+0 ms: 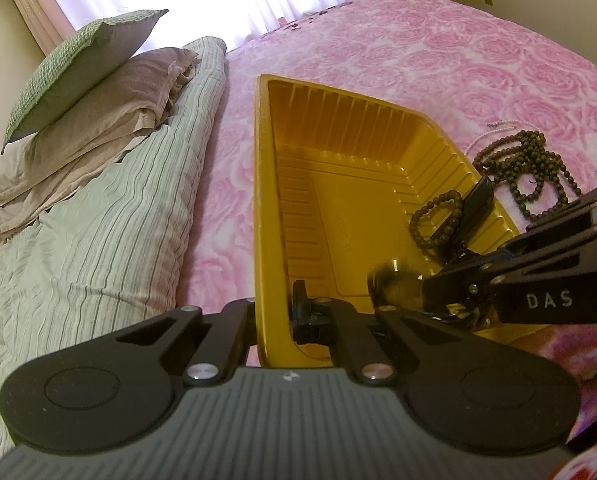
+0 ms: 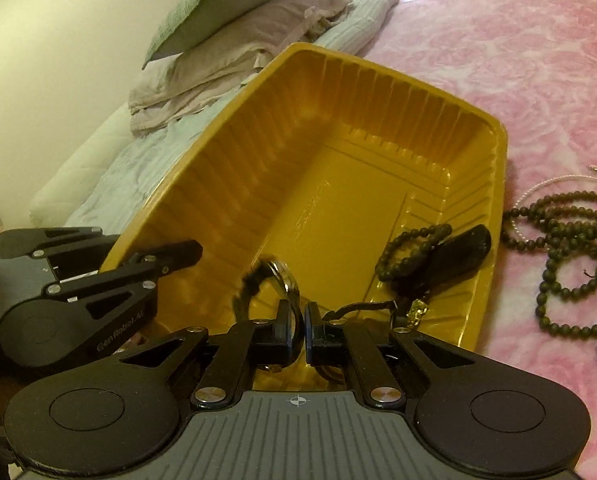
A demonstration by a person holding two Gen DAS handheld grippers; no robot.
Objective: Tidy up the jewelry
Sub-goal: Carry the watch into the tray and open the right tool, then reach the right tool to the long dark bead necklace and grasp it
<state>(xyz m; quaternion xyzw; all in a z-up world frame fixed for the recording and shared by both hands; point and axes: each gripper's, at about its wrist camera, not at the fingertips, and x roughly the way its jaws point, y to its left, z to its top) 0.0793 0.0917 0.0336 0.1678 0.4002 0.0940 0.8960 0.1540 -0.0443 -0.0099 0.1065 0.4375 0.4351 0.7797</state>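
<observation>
A yellow plastic tray (image 1: pixel 338 148) (image 2: pixel 338 132) lies on the pink rose bedspread. My left gripper (image 1: pixel 274 320) (image 2: pixel 146 252) is shut on the tray's near left rim, one finger inside the wall and one outside. My right gripper (image 2: pixel 298 330) (image 1: pixel 438 292) hangs over the tray's near end, shut on the dark strap of a wristwatch (image 2: pixel 280 276) (image 1: pixel 394 282) with a shiny round case. In the tray's right corner lie a dark bead bracelet (image 1: pixel 434 220) (image 2: pixel 410 248) and a black oblong piece (image 2: pixel 462 252) with a small gold charm (image 2: pixel 416 312).
On the bedspread right of the tray lie a long dark bead necklace (image 1: pixel 538 168) (image 2: pixel 570 248) and a thin pale bead string (image 1: pixel 494 128) (image 2: pixel 538 192). Left of the tray are a striped quilt (image 1: pixel 110 220), folded cloth and a green pillow (image 1: pixel 78 68). A curtained window is behind.
</observation>
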